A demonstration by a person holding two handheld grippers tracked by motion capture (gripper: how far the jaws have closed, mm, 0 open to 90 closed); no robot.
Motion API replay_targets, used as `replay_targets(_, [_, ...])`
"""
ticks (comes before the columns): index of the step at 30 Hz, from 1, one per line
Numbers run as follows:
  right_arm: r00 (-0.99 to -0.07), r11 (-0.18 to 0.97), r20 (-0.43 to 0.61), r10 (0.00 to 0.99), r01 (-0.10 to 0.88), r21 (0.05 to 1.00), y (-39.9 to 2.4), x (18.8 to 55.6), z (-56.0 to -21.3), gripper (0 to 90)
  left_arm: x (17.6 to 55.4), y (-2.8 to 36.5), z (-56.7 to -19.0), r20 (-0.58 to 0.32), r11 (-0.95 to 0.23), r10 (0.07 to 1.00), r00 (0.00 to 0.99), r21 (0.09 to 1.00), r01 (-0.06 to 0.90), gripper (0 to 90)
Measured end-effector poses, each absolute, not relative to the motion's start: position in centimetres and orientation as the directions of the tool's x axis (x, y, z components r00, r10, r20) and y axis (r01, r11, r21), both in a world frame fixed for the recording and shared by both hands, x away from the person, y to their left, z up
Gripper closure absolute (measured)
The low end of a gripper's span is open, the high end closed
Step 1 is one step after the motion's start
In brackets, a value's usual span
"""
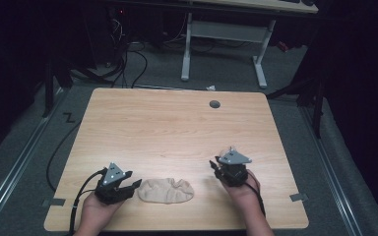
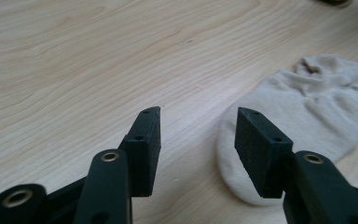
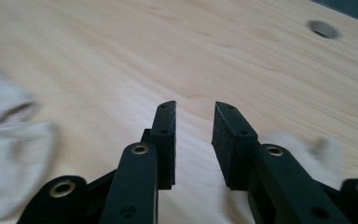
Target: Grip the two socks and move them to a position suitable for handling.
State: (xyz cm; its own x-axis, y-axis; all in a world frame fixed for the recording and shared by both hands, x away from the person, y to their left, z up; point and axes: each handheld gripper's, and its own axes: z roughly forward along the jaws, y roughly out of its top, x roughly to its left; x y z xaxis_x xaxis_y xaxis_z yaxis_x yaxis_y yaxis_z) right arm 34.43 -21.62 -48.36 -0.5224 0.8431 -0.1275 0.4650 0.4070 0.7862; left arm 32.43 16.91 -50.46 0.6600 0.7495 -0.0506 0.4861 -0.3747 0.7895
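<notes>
Beige fabric sock (image 1: 166, 191) lies folded flat on pale wooden table (image 1: 177, 123).
Left gripper (image 1: 130, 186) and right gripper (image 1: 215, 166) stand apart, empty; folding looks done.

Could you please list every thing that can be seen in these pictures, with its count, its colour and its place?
sock: one, beige, lying flat on the near part of the table, between the two grippers
table: one, light wood, in the middle of the high view
cable hole: one, grey, round, near the far edge of the table
white desk frame: one, white, on the floor behind the table
floor cables: several, black, on the grey floor at the far left
left gripper: one, black, jaws open, beside the sock's left end, holding nothing
right gripper: one, black, jaws open, to the right of the sock, holding nothing
</notes>
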Motion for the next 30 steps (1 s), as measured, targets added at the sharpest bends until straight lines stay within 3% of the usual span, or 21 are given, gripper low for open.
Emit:
replay_targets(8, [-0.441,0.348,-0.096,0.893,0.538,0.768,-24.6,35.7,-49.8,54.7,33.2,17.6,-50.7,-0.054,-0.366,0.762,0.645,0.786,0.498,50.5])
replay_targets(13, [-0.404,0.318,-0.074,0.912,0.579,0.751,-25.9,36.4,-50.5,53.9,33.1,17.6,-50.6,-0.053,-0.366,0.760,0.648,0.788,0.494,50.4])
replay_targets(15, [-0.389,0.283,-0.048,0.920,0.576,0.767,-26.7,36.3,-50.2,63.1,33.0,17.7,-50.6,-0.047,-0.372,0.757,0.652,0.789,0.489,50.3])
replay_targets(18, [-0.344,0.214,-0.016,0.939,0.546,0.810,-28.0,35.8,-49.4,86.1,33.1,17.7,-50.6,-0.050,-0.370,0.756,0.652,0.789,0.490,50.3])
replay_targets(19, [-0.326,0.214,-0.029,0.945,0.551,0.807,-28.2,35.9,-49.2,89.2,33.1,17.7,-50.6,-0.052,-0.370,0.756,0.652,0.789,0.491,50.4])
replay_targets(24, [-0.266,0.211,-0.053,0.962,0.611,0.763,-29.0,37.0,-50.3,90.0,33.1,17.6,-50.7,-0.049,-0.375,0.753,0.656,0.787,0.490,50.4])
replay_targets(30, [-0.317,0.261,-0.051,0.947,0.667,0.698,-27.9,37.5,-52.0,89.9,33.1,17.5,-50.7,-0.049,-0.380,0.750,0.659,0.784,0.491,50.4])
